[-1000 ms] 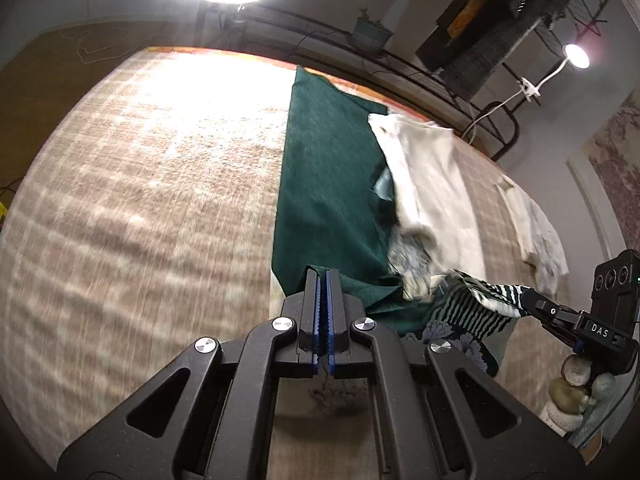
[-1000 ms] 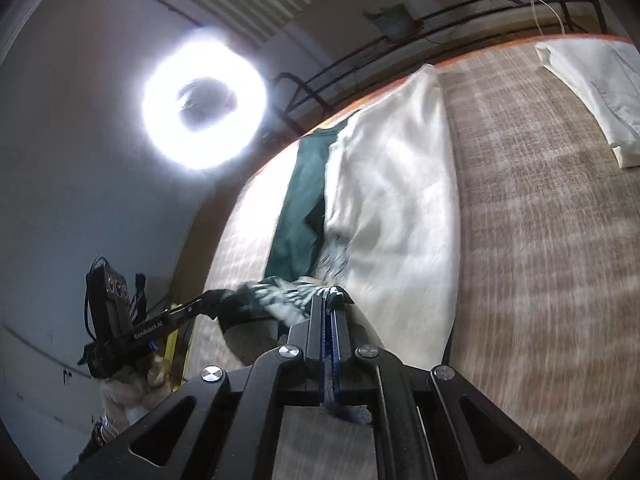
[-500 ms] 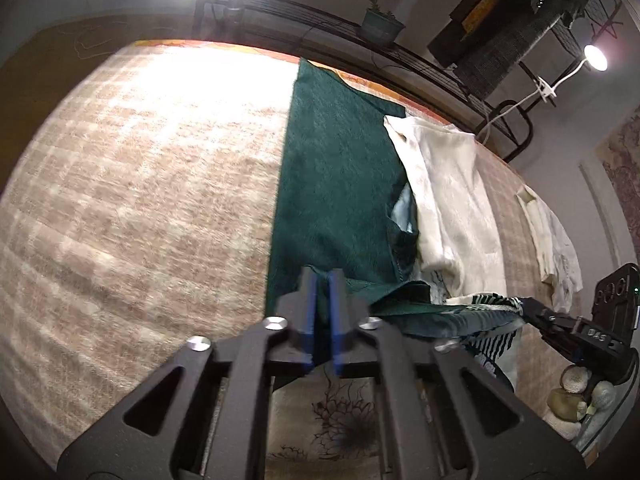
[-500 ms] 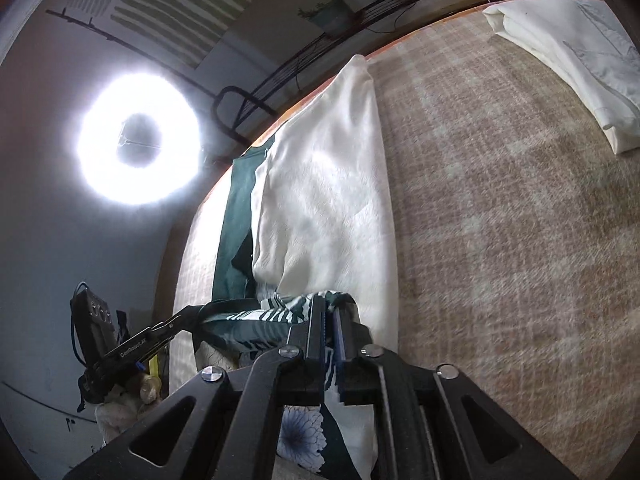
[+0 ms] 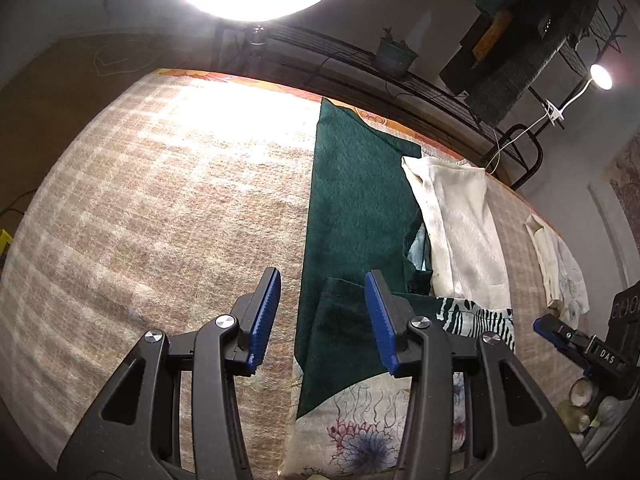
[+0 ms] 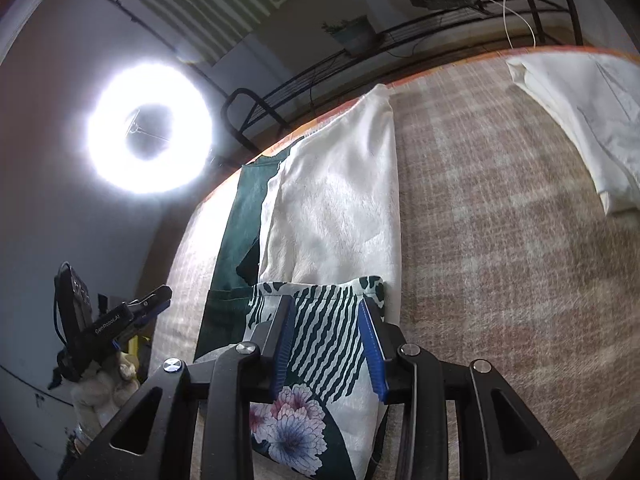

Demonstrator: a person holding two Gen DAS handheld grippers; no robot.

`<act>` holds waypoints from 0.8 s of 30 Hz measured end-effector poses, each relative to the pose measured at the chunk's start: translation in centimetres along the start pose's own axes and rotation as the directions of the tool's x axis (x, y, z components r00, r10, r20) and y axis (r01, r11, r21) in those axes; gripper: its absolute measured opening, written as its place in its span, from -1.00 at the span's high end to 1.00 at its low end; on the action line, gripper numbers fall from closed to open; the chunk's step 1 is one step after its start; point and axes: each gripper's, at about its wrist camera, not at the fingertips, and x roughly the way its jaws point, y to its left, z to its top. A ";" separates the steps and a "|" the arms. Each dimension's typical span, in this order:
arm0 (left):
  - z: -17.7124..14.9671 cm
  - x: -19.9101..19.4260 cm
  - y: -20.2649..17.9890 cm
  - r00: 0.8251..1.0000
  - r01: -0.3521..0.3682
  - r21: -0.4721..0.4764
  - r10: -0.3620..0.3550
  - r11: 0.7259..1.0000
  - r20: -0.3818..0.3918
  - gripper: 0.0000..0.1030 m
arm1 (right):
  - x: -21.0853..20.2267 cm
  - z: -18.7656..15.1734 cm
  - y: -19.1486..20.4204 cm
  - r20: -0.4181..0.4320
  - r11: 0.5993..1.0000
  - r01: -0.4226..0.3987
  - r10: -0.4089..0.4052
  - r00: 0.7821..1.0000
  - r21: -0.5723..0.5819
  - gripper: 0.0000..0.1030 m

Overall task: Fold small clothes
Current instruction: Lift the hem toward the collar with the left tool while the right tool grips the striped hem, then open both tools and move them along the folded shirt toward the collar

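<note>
A small green and white printed garment (image 5: 352, 360) with flowers and zebra stripes lies folded on the plaid-covered table; it also shows in the right wrist view (image 6: 320, 344). My left gripper (image 5: 323, 312) is open and empty above the garment's left green part. My right gripper (image 6: 326, 334) is open and empty, its jaws standing either side of the striped fold. The right gripper also shows at the right edge of the left wrist view (image 5: 560, 334), and the left gripper in the right wrist view (image 6: 148, 300).
A dark green cloth (image 5: 352, 200) and a cream cloth (image 5: 460, 224) lie beyond the garment. A folded white garment (image 6: 584, 120) lies at the far right. A ring light (image 6: 150, 128) and a metal rack (image 5: 400, 92) stand behind the table's far edge.
Both grippers were shut on the printed garment's edge and carried it forward over itself. Both have now opened and let go; the garment lies folded on the table.
</note>
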 end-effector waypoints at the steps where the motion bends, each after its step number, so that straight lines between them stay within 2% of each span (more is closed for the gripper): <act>1: 0.2 0.2 -0.1 1.000 -0.003 0.009 0.003 1.000 0.000 0.14 | 0.2 0.2 0.1 0.002 1.000 0.006 -0.006 1.000 -0.006 0.32; 10: 3.7 2.7 -0.2 1.000 0.010 0.025 -0.010 1.000 0.016 0.14 | 1.5 3.9 0.5 0.015 0.990 0.076 -0.075 0.997 -0.121 0.22; 16: 7.2 6.9 -1.2 0.999 -0.034 0.110 0.034 0.993 0.005 0.14 | 4.1 7.6 0.8 0.019 0.952 0.163 -0.164 0.986 -0.259 0.21; 24: 11.8 11.5 -0.5 1.000 -0.009 0.075 0.009 0.997 0.002 0.14 | 7.0 13.3 -1.9 0.035 0.960 0.180 -0.177 0.984 -0.216 0.21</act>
